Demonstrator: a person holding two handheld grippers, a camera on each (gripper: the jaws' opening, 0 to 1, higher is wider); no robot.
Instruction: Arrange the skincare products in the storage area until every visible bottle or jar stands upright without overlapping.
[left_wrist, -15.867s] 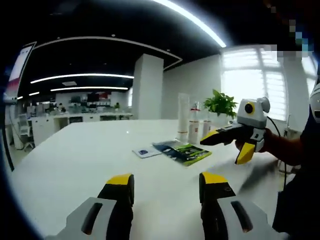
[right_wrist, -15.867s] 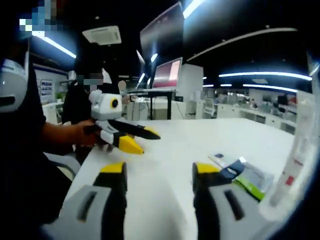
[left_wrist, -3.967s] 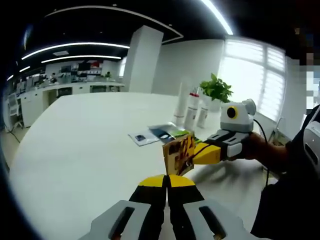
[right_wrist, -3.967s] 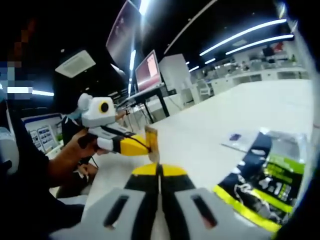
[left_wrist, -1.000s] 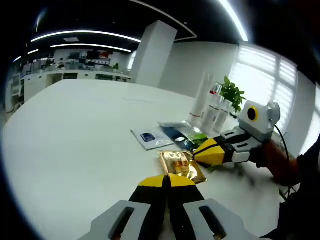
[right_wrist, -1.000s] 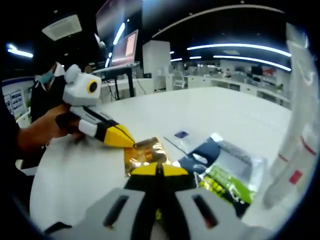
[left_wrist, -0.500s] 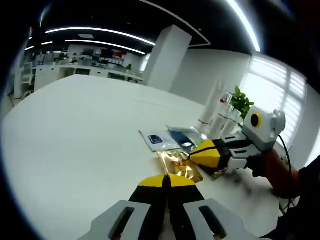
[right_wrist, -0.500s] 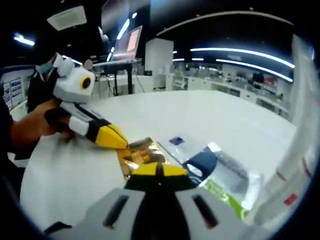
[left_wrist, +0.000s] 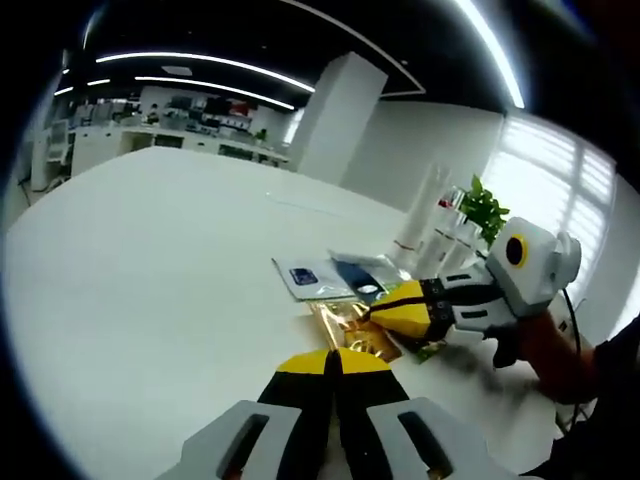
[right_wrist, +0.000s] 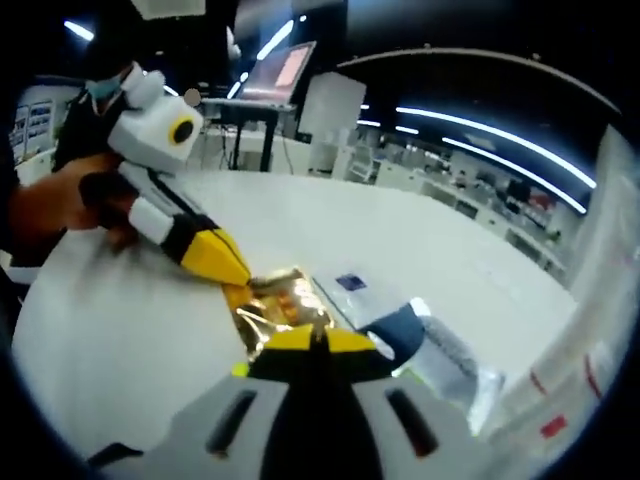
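The gold sachet (left_wrist: 352, 330) is pinched flat between both closed grippers, left gripper (left_wrist: 335, 358) and right gripper (right_wrist: 310, 340) at opposite edges.

Left gripper view looked low across the wide white table (left_wrist: 150, 260) toward the bright windows; right gripper view faced the opposite way, toward the office desks. Both sat close over the shared crinkled gold foil sachet (left_wrist: 345, 325) (right_wrist: 280, 300).

I can read nothing here: the print on the gold sachet (right_wrist: 275, 305) and the packets (left_wrist: 345, 275) blurs out.
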